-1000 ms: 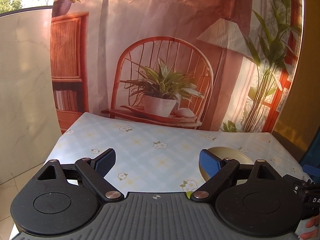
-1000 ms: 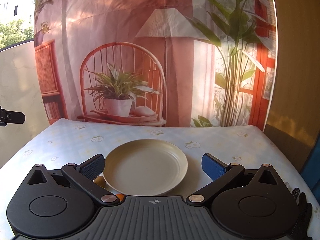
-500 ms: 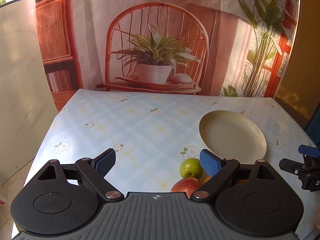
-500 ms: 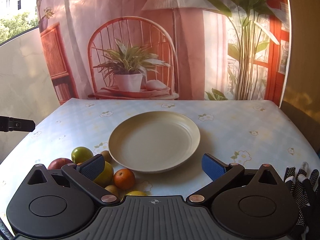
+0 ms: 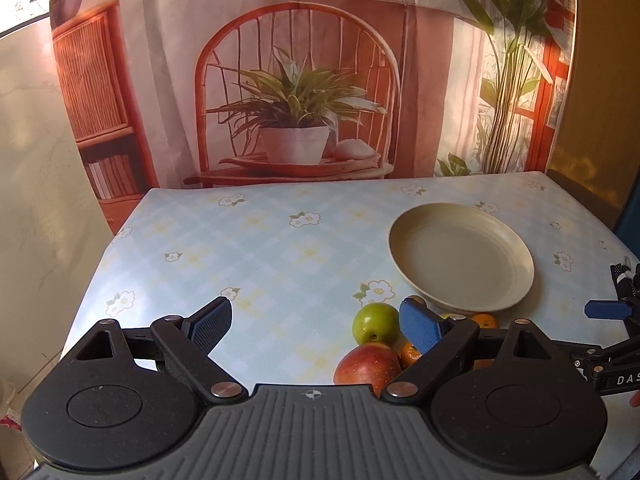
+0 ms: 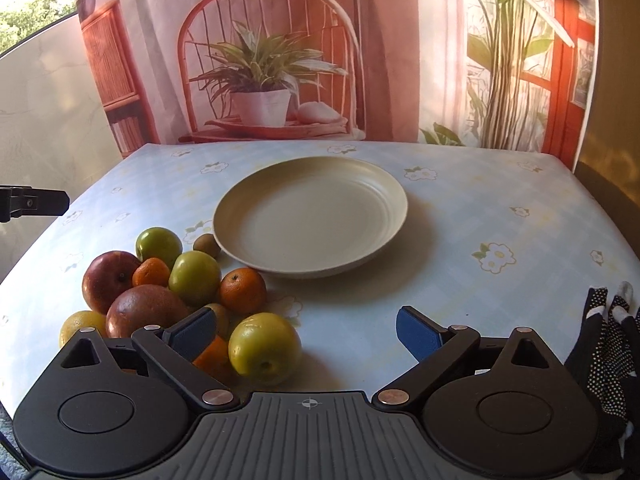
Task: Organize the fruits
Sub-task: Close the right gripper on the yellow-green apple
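- Your right gripper (image 6: 309,330): jaws wide apart, just been closing a little, nothing between the pads, only bare tablecloth (image 6: 460,216) in the gap.
- Your left gripper (image 5: 316,320): jaws wide too, holding nothing; its right pad sits in front of the fruit.
- Dotted glove (image 6: 608,344) at the right edge of the right wrist view.
- Fruit pile near the table's front, left of the right gripper: yellow-green apple (image 6: 264,348) closest, just beside the left pad; russet fruit (image 6: 146,310), red apple (image 6: 106,280), green apple (image 6: 195,277), mandarin (image 6: 243,291) bunched behind, touching each other.
- Farther back: another green apple (image 6: 159,245) and a small brown kiwi (image 6: 207,245), the kiwi just beside the plate rim.
- Cream plate (image 6: 240,208) mid-table, nothing on it, beyond the pile.
- Printed backdrop (image 6: 360,60) stands behind the table.
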{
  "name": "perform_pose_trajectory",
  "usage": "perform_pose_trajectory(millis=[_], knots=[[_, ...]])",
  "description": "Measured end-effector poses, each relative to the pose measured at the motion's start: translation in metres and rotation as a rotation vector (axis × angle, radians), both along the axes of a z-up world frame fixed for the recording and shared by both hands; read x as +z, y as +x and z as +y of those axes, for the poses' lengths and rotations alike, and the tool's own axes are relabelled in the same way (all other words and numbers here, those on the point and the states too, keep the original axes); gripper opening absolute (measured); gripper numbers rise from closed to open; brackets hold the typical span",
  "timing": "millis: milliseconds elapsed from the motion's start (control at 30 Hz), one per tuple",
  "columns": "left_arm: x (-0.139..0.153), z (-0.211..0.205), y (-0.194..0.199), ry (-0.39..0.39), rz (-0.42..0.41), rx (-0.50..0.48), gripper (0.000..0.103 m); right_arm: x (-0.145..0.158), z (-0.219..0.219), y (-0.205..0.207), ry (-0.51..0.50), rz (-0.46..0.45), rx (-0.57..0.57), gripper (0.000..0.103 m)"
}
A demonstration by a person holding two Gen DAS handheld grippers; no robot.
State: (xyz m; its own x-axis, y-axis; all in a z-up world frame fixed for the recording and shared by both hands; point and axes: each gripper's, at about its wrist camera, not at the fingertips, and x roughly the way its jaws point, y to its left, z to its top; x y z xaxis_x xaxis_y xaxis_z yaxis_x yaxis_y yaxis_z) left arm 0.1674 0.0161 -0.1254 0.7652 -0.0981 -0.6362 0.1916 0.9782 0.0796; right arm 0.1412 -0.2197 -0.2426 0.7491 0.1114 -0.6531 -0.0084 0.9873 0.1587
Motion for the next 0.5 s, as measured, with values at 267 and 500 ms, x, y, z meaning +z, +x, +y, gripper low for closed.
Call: perform_pose_trajectory(millis=[267, 500], knots=[[-0.002, 0.0, -0.001, -0.013, -0.002, -0.011, 0.092, -0.006, 0.008, 0.002, 0.005, 0.036, 0.03, 0.071], [-0.002, 0.006, 0.0, -0.029, 0.004, 0.002, 0.09, -0.015, 0.003, 0.009, 0.059, 0.083, 0.035, 0.061]])
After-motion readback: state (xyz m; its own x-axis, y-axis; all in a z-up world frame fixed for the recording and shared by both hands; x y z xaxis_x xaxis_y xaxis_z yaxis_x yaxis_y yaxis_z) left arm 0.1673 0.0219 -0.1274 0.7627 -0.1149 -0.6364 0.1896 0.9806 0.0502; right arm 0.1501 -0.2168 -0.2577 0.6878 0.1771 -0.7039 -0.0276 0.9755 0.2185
